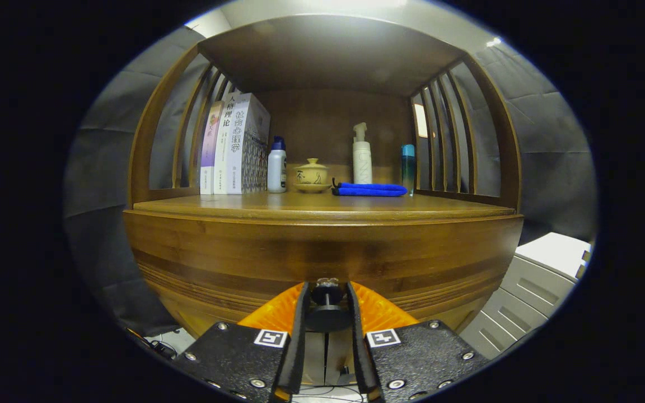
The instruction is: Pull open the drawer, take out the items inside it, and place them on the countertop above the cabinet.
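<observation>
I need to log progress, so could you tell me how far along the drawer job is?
Nothing looks finished. In hand: the gripper has its fingers closed around the drawer knob, with the drawer front still near the cabinet. Left: pull it open, take the items out and set them on the countertop, by the blue cloth.

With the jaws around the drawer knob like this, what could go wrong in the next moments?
1. The knob is small and round; the gripper seems to hold it between the jaws, so a pull that is not straight may let it slip out.
2. The countertop already carries books, bottles, a lidded cup and a blue cloth towards the back; items placed there carelessly might knock the cup or a bottle over.
</observation>
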Demonstrator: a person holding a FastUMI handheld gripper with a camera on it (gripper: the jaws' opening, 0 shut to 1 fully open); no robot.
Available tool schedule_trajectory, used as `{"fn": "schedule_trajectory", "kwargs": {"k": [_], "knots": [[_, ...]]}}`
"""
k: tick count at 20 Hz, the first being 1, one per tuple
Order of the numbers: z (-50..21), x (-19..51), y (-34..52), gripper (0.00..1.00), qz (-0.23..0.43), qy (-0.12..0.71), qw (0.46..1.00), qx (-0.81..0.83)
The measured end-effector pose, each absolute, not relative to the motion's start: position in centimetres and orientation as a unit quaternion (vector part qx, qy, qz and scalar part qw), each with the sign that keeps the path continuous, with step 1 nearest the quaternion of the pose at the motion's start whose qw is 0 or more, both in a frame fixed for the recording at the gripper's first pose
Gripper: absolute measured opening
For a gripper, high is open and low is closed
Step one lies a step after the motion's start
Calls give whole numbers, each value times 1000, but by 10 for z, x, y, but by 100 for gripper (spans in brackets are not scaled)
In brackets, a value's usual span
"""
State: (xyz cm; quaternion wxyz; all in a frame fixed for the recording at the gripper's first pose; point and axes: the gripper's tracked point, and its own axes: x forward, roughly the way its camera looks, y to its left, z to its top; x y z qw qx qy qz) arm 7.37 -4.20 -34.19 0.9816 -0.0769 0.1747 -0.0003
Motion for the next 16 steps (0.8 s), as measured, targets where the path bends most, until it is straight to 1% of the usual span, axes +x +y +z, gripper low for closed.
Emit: {"fn": "schedule_trajectory", "kwargs": {"k": [2, 3, 7, 16], "knots": [[-343, 73, -42, 31, 8, 181, 981, -73], [-343, 72, -43, 31, 10, 185, 980, -69], [-338, 56, -47, 31, 10, 189, 979, -79], [-323, -11, -50, 30, 8, 200, 977, -69]]}}
